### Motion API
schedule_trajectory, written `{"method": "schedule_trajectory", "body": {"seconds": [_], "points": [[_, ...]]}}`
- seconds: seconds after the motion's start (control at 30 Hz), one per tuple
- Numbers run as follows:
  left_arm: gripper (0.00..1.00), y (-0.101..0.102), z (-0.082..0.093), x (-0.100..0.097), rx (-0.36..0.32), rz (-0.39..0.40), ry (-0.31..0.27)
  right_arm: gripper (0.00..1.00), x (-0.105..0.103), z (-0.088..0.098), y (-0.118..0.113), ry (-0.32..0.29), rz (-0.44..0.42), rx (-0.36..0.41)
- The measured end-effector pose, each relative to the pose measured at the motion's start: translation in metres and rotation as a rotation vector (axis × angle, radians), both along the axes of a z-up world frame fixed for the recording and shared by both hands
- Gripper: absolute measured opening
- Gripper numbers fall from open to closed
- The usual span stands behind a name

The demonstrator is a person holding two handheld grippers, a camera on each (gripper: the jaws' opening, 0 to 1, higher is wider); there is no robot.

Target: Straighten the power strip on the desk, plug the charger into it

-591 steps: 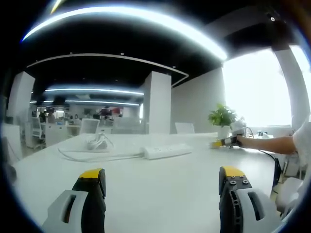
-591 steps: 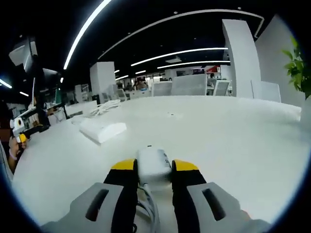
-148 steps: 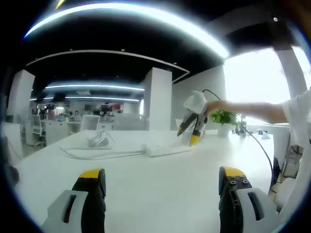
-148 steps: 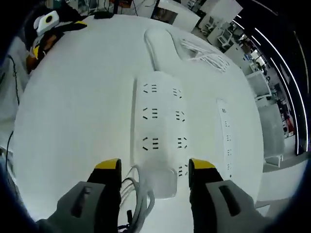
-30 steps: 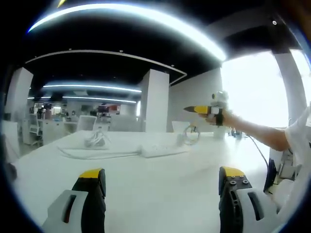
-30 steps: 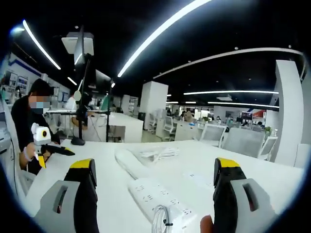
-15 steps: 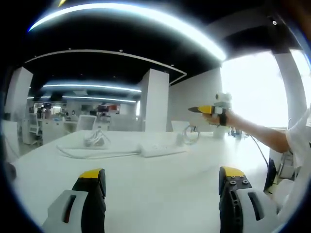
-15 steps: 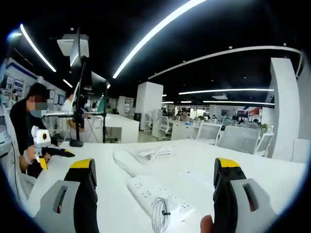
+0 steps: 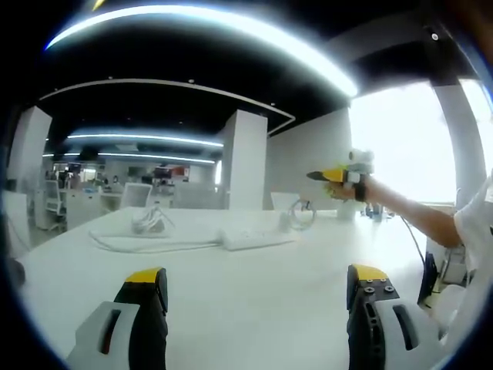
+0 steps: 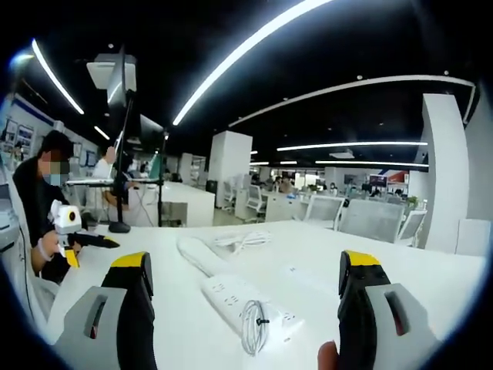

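Observation:
The white power strip (image 10: 227,295) lies on the white desk (image 10: 400,293), running away from my right gripper (image 10: 245,266), which hovers open and empty above it. The charger, with its coiled cable (image 10: 254,316), sits on the strip's near end. In the left gripper view the power strip (image 9: 254,239) lies far ahead, the coiled cable (image 9: 304,214) standing at its right end. My left gripper (image 9: 256,279) is open and empty, low over the desk (image 9: 254,308). The right gripper (image 9: 339,176) hangs in the air right of the strip, held by a hand.
The strip's thick cord (image 10: 192,250) runs to a loose bundle (image 10: 246,240) further back. A thin flat white strip (image 10: 308,277) lies to the right. A person (image 10: 42,193) at the desk's left edge holds the left gripper (image 10: 73,231). Office chairs and desks stand beyond.
The right gripper has drawn back and to the right, away from the power strip, still open. The charger and its coil stay on the strip. The left gripper has not moved.

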State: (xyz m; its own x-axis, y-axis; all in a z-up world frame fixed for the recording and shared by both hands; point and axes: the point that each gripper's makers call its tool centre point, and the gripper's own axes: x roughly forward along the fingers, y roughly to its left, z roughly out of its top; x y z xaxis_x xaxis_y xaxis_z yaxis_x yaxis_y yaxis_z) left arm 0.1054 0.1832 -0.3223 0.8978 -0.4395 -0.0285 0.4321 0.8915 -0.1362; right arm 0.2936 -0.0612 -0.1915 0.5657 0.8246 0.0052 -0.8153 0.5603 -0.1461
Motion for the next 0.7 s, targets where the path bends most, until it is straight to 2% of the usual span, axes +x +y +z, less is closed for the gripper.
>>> {"method": "schedule_trajectory", "body": {"seconds": [0.7], "points": [[0.99,-0.006,0.0,-0.001,-0.001,-0.012,-0.002,1.0,-0.019,-0.012,-0.029,0.013,-0.069,-0.007]]}}
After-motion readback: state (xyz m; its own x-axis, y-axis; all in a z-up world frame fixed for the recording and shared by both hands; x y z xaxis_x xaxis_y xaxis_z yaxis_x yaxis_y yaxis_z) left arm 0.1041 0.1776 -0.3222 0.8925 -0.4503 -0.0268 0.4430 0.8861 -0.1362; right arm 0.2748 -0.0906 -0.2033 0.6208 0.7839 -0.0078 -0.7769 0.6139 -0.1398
